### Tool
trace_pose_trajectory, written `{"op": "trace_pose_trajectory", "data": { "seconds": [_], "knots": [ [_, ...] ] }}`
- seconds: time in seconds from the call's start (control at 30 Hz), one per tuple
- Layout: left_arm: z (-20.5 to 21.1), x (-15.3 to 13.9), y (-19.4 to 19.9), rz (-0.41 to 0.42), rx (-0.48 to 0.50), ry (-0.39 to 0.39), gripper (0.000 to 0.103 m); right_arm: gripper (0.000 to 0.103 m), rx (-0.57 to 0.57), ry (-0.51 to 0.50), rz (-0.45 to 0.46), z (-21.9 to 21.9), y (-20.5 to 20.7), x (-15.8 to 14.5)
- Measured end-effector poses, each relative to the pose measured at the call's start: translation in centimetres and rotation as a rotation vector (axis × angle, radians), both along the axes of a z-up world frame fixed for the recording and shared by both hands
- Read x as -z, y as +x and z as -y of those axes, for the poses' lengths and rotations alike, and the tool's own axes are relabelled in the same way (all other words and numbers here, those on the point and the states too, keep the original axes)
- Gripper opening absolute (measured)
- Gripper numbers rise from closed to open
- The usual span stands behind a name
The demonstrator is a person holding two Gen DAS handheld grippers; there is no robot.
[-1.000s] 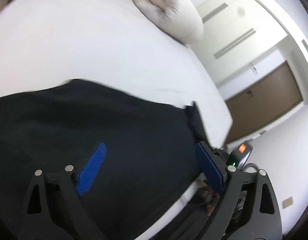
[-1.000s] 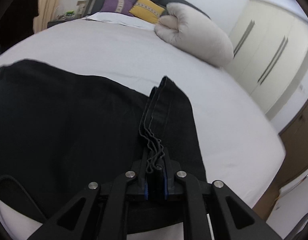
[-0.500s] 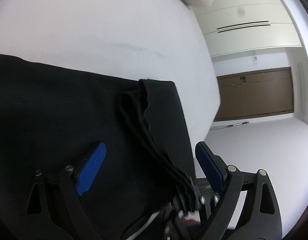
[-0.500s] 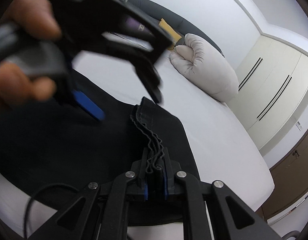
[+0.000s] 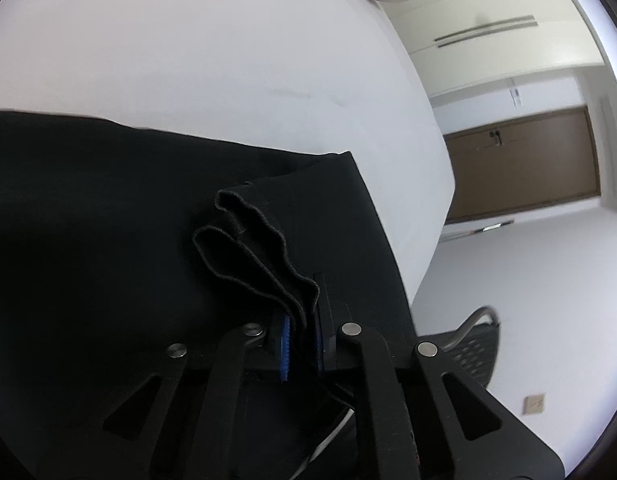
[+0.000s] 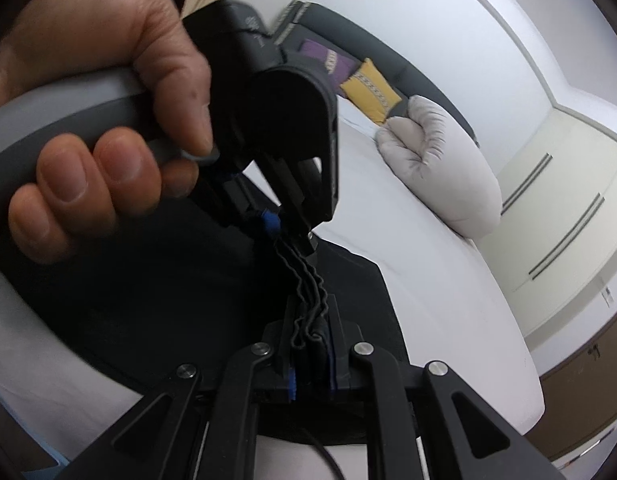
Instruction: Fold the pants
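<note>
Black pants (image 5: 108, 216) lie spread on a white bed (image 5: 188, 60). Their layered hem edge (image 5: 252, 256) stands bunched up from the cloth. My left gripper (image 5: 302, 336) is shut on this bunched edge, blue pads pressed to both sides. My right gripper (image 6: 310, 364) is shut on the same wavy edge (image 6: 308, 292) a short way along. In the right wrist view the left gripper (image 6: 274, 224) shows with the hand holding it, its jaws closed on the far end of the edge. The pants (image 6: 148, 300) fill the area below it.
A rolled white duvet (image 6: 440, 168) lies on the far side of the bed, with a yellow cushion (image 6: 370, 90) and a purple cushion (image 6: 324, 56) by the dark headboard. Wardrobe doors (image 5: 488, 32) and a brown door (image 5: 524, 164) stand beyond the bed. A black mesh chair (image 5: 476, 340) is beside the bed's edge.
My left gripper moved in over the pants to the bunched edge and closed on it; it was open before. The right gripper stayed shut on the edge.
</note>
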State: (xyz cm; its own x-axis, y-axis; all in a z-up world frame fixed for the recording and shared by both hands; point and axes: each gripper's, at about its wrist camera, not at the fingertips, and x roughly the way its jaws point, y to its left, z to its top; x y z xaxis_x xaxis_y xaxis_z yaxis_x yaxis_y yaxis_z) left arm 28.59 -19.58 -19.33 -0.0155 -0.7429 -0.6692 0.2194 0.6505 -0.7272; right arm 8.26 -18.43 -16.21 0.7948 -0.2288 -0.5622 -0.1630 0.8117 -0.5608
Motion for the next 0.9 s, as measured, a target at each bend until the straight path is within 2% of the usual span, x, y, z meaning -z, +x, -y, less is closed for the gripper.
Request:
{"op": "trace_pose_trajectory", "data": {
  "seconds": [0.17, 0.27, 0.43, 0.63, 0.9],
  "knots": [
    [-1.6, -1.6, -0.7, 0.101, 0.056, 0.107, 0.007, 0.012, -0.058, -0.002, -0.047, -2.0, 0.8, 0.9],
    [-3.1, -1.4, -1.0, 0.14, 0.094, 0.185, 0.007, 0.012, -0.085, 0.011, -0.095, -3.0, 1.7, 1.7],
    [-4.4, -1.7, -2.1, 0.223, 0.152, 0.255, 0.007, 0.012, -0.123, 0.009, -0.131, -5.2, 2.0, 2.1],
    [-7.8, -1.4, -1.7, 0.215, 0.143, 0.257, 0.007, 0.012, -0.19, -0.015, -0.174, -6.1, 2.4, 2.7],
    [-8.9, -1.4, -1.0, 0.207, 0.132, 0.249, 0.007, 0.012, -0.229, -0.033, -0.205, -5.9, 3.5, 2.3]
  ]
}}
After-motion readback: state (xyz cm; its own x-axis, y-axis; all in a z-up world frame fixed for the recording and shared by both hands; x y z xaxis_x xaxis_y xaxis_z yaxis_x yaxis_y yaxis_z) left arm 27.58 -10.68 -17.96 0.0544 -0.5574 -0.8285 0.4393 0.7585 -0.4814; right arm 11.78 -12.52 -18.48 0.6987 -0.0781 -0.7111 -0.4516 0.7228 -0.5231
